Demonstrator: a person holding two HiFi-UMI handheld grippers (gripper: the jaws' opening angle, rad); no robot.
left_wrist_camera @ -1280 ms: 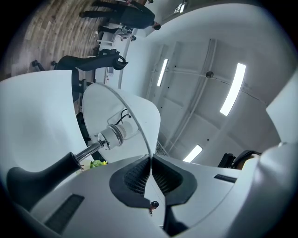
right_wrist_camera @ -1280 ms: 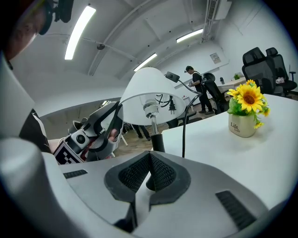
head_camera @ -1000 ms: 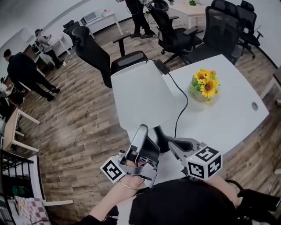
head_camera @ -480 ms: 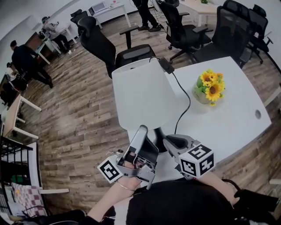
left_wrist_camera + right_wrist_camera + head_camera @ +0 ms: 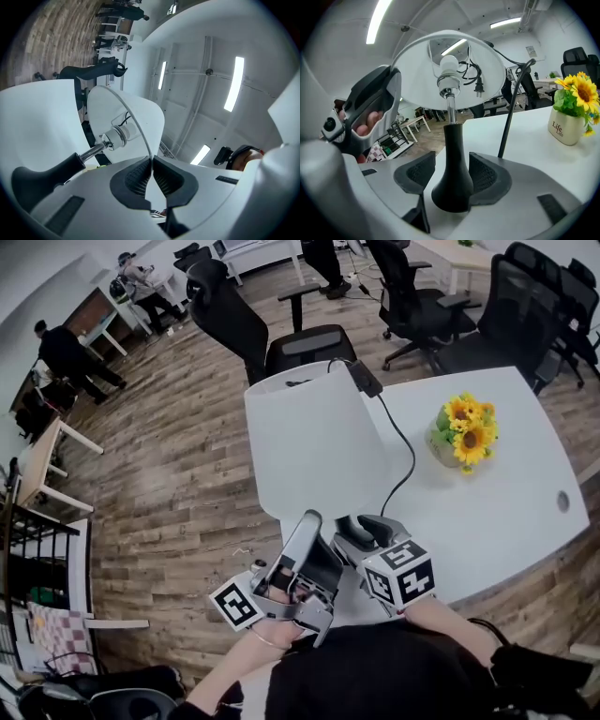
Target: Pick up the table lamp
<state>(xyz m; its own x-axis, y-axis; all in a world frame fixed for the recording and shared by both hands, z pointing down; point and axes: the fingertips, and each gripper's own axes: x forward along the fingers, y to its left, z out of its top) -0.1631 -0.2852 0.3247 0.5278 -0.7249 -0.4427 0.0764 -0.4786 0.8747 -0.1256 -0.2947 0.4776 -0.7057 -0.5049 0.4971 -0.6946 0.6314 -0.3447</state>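
Since a second ago the right tool (image 5: 352, 531) has come down. Its jaws, just opening, stand released astride the black base (image 5: 451, 183) of the table lamp (image 5: 314, 442), which stands on the bench (image 5: 487, 507). The left tool (image 5: 307, 521) is clenched on the lampshade (image 5: 140, 126) rim, probably to steady it.

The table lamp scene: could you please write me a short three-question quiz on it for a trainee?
1. True or false: the left gripper is shut on the rim of the lampshade.
2. What stands between the fingers of the right gripper?
A. the lamp's black base
B. a sunflower stem
C. a chair arm
3. Which decoration stands on the white table?

Key:
1. True.
2. A. The right gripper is open; its fingers have just been opening, with the base between them.
3. The pot of sunflowers.
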